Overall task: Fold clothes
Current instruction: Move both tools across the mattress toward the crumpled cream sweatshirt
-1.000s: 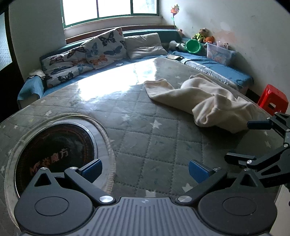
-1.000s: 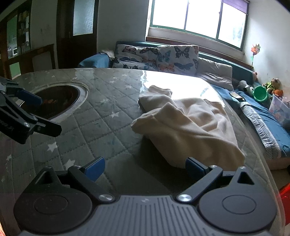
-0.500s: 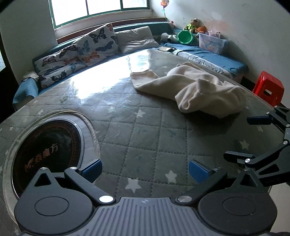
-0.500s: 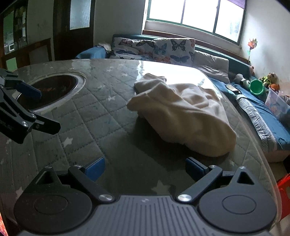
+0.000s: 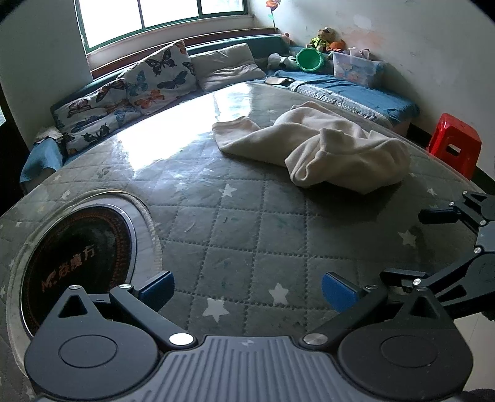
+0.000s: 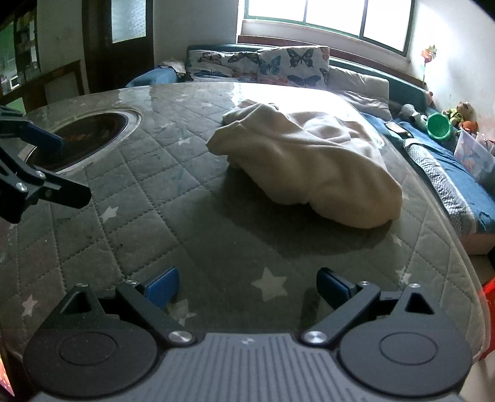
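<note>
The left gripper (image 5: 247,286) hovers above the round quilted table (image 5: 235,222) with its jaws spread wide and nothing between the blue pads (image 5: 156,287); only the star-patterned cover shows in the gap. The right gripper (image 6: 247,283) is likewise wide apart, empty, its blue pads (image 6: 162,286) clear of any fabric, over the near part of the same table.

The cream fleece garment (image 5: 321,148) lies crumpled in a heap on the far right part of the table, well apart from both grippers and touched by neither. In the right wrist view the cream fleece garment (image 6: 306,160) sits ahead and slightly right, one rolled edge facing the camera.

The left wrist view shows the right gripper (image 5: 458,247) at its right edge, open, and a red plastic stool (image 5: 453,145) on the floor beyond the table. It also shows lettering inside the round dark inset (image 5: 77,266) in the table. The right wrist view shows the left gripper (image 6: 40,167) at its left edge, a dark wooden door (image 6: 119,40) behind, and the inset only from a shallow angle. Both views take in the butterfly cushions (image 5: 154,77), the green bowl (image 6: 439,125) and the clear storage box (image 5: 355,66) on the bench under the window (image 6: 328,18).
</note>
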`<state>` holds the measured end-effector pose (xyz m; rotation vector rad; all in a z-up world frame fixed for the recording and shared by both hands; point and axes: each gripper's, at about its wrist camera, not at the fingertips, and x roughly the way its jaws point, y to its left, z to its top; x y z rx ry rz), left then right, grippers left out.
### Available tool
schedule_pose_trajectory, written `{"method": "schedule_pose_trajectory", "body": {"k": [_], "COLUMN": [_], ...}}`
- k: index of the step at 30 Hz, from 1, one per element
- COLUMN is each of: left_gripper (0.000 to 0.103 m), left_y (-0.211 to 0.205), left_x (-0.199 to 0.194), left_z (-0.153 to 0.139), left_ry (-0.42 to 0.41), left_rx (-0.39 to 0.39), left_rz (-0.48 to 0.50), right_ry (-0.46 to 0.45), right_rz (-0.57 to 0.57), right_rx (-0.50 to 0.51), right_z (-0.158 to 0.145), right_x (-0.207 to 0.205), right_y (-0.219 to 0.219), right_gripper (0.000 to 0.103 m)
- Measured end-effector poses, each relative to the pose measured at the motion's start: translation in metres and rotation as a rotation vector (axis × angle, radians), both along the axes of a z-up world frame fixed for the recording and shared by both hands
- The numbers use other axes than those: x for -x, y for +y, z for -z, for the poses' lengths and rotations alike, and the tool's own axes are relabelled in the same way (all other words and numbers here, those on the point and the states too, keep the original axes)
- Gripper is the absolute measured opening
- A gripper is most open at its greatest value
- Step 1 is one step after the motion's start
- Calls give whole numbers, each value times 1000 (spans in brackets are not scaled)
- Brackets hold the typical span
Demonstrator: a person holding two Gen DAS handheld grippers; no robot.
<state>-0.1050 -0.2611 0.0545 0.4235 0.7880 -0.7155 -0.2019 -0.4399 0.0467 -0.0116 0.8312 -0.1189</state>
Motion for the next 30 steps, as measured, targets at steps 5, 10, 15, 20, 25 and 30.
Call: {"method": "schedule_pose_trajectory", "body": {"k": [5,10,15,20,25,30], "left_gripper": [103,103,103,103,103,103], "left_y": [-4,-7,-11,-13,-17,-21], "left_x": [3,5,5,4,6,7], "left_z": [2,3,7,11,14,17], "left_ry": [8,20,43,67,68,65], "left_rx": [-8,-11,-22,-34,-44,-57], "left_rz": [12,13,6,2,5,8], "right_ry": [10,15,15,15,20,30], "right_rz": [13,14,22,22,23,23], "right_rx": [-35,-44,-51,-49,-50,-55], "right_z": [2,2,3,4,4,2], "right_x": [2,2,3,3,2,0], "right_y": [-5,-7,-8,-8,-9,-9], "right_gripper": [101,102,103,103,103,103]}}
